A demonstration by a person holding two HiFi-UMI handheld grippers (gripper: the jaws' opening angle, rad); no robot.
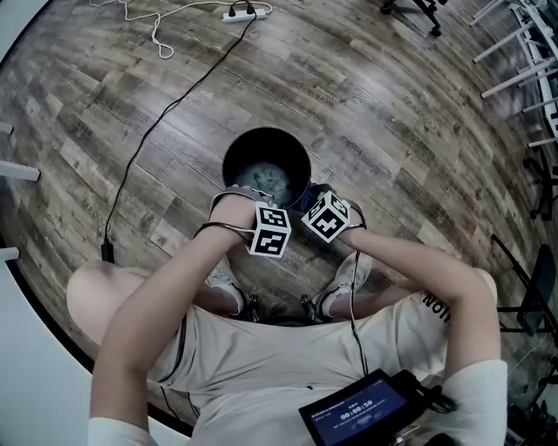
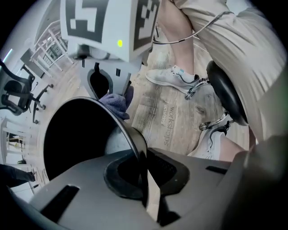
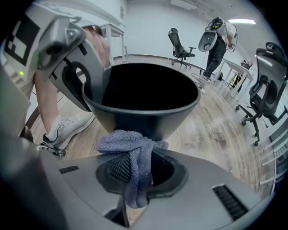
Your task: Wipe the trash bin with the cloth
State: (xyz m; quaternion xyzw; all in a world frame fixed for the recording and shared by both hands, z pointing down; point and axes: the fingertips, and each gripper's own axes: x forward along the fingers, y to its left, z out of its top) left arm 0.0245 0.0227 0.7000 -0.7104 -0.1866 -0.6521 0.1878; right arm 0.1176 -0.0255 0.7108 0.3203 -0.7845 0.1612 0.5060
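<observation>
A round black trash bin [image 1: 266,164] stands on the wood floor in front of the seated person's feet. My left gripper [image 2: 143,179] points straight down and is shut on the bin's thin near rim [image 2: 133,137]; the dark inside of the bin [image 2: 76,134] lies to its left. My right gripper [image 3: 132,179] is shut on a blue-grey cloth [image 3: 131,150], which is bunched against the bin's outer wall [image 3: 144,114] just below the rim. In the head view the two marker cubes [image 1: 271,230] [image 1: 327,216] sit side by side at the bin's near edge.
A black cable [image 1: 166,122] runs across the floor to a power strip [image 1: 240,13] at the top. White shoes [image 2: 172,76] and a stool's castors [image 2: 211,123] are close behind the bin. Office chairs [image 3: 180,42] [image 3: 265,83] and desks stand further off.
</observation>
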